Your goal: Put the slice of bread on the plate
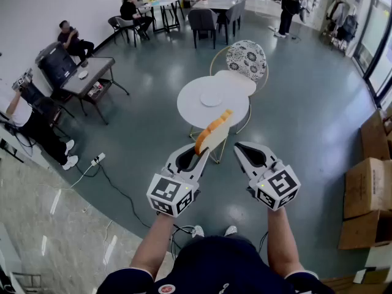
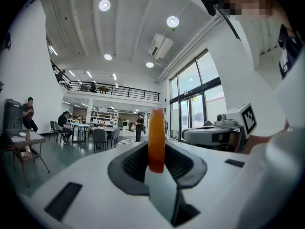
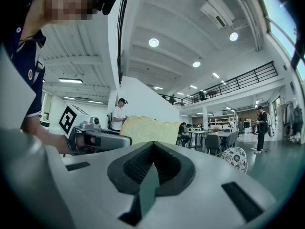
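We are clamping the slice of bread (image 1: 214,130) in the left gripper (image 1: 201,153) for transfer to the plate (image 1: 212,98); right gripper (image 1: 241,147) clenched, empty

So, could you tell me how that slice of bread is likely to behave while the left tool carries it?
Probably light and fairly stiff: the slice of bread stands edgewise from the left tool without drooping. Likely soft and crushable: its pale crumb looks spongy. It may topple flat once released over the plate.
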`<action>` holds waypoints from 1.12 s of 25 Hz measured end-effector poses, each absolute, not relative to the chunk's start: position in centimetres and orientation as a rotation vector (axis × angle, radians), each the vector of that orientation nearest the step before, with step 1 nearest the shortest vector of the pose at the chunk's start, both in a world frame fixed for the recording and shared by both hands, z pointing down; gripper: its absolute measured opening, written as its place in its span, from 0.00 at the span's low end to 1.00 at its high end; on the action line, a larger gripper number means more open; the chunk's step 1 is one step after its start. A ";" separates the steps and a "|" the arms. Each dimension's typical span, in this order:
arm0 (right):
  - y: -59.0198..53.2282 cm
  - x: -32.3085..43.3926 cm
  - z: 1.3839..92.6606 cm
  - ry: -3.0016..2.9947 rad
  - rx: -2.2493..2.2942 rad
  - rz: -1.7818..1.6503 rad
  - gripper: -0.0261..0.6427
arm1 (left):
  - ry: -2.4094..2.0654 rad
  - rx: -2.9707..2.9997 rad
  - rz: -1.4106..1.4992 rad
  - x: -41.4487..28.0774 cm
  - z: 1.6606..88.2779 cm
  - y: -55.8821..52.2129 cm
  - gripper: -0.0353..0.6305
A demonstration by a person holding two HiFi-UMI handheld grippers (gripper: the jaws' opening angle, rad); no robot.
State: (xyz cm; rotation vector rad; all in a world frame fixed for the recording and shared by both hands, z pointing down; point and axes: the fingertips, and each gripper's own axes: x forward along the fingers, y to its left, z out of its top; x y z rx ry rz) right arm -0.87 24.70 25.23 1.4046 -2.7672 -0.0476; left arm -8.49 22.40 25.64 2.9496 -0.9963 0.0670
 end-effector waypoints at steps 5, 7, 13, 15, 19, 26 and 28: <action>24.8 -1.1 25.2 -2.772 1.400 -0.052 0.05 | -0.992 2.953 0.074 -8.4 25.7 22.5 0.19; 24.8 -1.2 25.2 -2.781 1.391 -0.056 0.05 | -0.990 2.955 0.078 -8.4 25.7 22.5 0.19; 24.9 -1.6 25.1 -2.774 1.386 -0.047 0.05 | -0.982 2.957 0.083 -8.5 25.4 22.7 0.19; 24.9 -1.8 25.2 -2.770 1.384 -0.053 0.05 | -0.982 2.959 0.081 -8.6 25.5 22.7 0.19; 24.8 -1.9 25.2 -2.770 1.383 -0.056 0.05 | -0.979 2.961 0.084 -8.7 25.6 22.6 0.19; 24.9 -1.8 25.2 -2.772 1.375 -0.062 0.05 | -0.983 2.960 0.081 -8.5 25.6 22.8 0.19; 24.9 -1.9 25.2 -2.770 1.378 -0.061 0.05 | -0.982 2.960 0.081 -8.5 25.6 22.7 0.19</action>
